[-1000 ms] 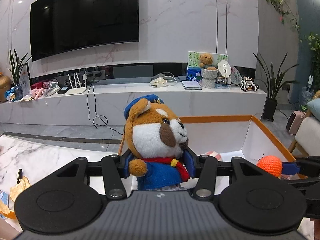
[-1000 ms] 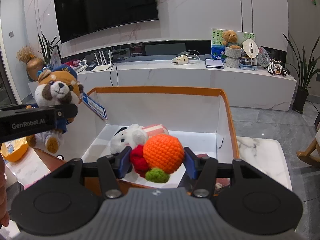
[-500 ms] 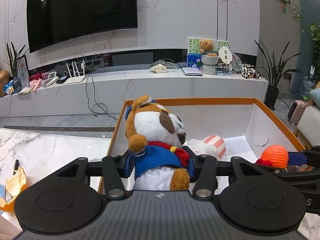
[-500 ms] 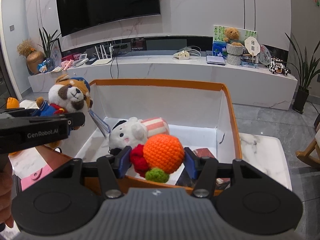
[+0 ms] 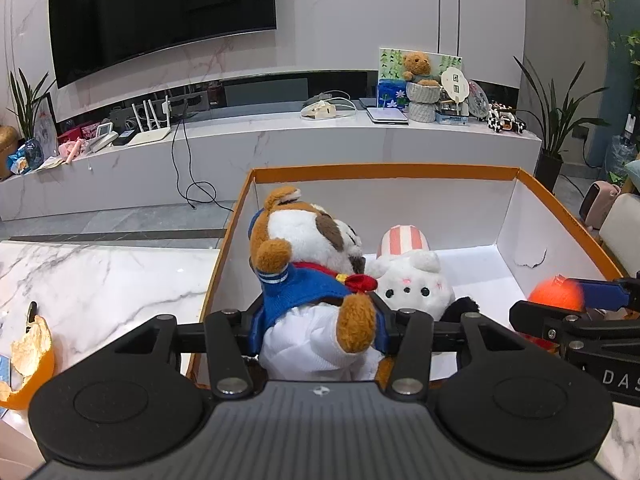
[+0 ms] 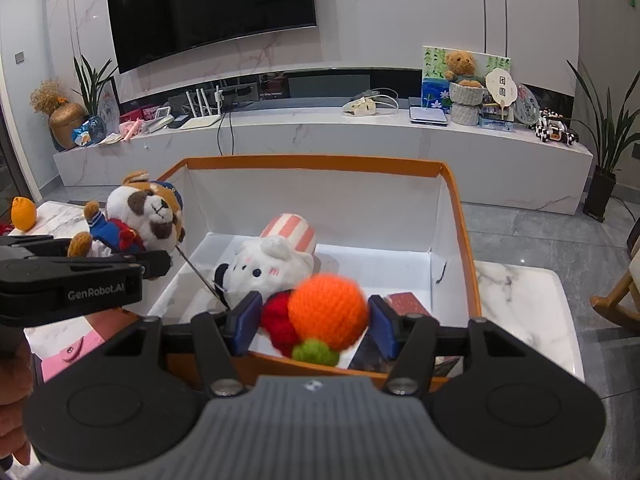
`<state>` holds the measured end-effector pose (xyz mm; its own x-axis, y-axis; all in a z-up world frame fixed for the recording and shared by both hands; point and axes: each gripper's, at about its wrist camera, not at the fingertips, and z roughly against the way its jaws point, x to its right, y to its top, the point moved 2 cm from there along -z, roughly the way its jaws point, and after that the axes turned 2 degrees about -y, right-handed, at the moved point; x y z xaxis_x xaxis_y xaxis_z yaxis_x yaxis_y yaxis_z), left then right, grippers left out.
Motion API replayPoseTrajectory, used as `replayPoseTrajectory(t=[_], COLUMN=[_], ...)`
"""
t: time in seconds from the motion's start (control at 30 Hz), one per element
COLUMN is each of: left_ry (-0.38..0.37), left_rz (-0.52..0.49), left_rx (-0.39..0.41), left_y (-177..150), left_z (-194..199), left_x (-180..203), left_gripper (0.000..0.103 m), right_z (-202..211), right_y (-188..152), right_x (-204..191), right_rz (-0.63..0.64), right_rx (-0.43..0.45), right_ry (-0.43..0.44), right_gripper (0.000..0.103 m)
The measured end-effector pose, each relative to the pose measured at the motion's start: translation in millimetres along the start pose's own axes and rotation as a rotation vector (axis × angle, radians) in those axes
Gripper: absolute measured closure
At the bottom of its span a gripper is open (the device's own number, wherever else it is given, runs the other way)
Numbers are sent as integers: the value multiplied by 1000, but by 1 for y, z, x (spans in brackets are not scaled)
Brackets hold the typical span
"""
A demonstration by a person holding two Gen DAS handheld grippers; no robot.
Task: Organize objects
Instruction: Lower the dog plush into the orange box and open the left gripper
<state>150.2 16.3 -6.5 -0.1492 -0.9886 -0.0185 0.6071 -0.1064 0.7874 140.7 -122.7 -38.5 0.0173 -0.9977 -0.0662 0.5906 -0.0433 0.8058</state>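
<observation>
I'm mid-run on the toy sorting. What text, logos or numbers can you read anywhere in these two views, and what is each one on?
"GenRobot.AI": on the side of the left tongs, seen in the right wrist view.
"DAS": cut off by the frame edge, on the body of the right tongs, in the left wrist view.
Round fan on the TV console: two dark characters, too small to read.

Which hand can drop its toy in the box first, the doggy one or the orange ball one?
Probably the left. Its tool holds the dog plush past the orange box rim, over the inside. The right tool holds the crochet ball just above the near rim.
</observation>
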Motion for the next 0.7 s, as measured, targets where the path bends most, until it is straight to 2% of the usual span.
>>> replayPoseTrajectory(t=[0.13, 0.3, 0.37, 0.7], left_ry=[18, 46, 37, 16], left_rz=[6, 8, 15, 19], left_rx=[2, -4, -1, 14], left_y=[0, 0, 1, 2], left_z=[0, 0, 0, 8], left_x=[-3, -6, -6, -2], left_gripper=[28, 26, 18, 18], right_z=[0, 2, 2, 2], right_y=[0, 0, 0, 0], right_x=[0, -1, -1, 0], right_rz=[1, 0, 1, 0], right_rx=[-1, -2, -2, -4], right_ry=[-3, -6, -6, -4], right_gripper=[42, 42, 41, 41])
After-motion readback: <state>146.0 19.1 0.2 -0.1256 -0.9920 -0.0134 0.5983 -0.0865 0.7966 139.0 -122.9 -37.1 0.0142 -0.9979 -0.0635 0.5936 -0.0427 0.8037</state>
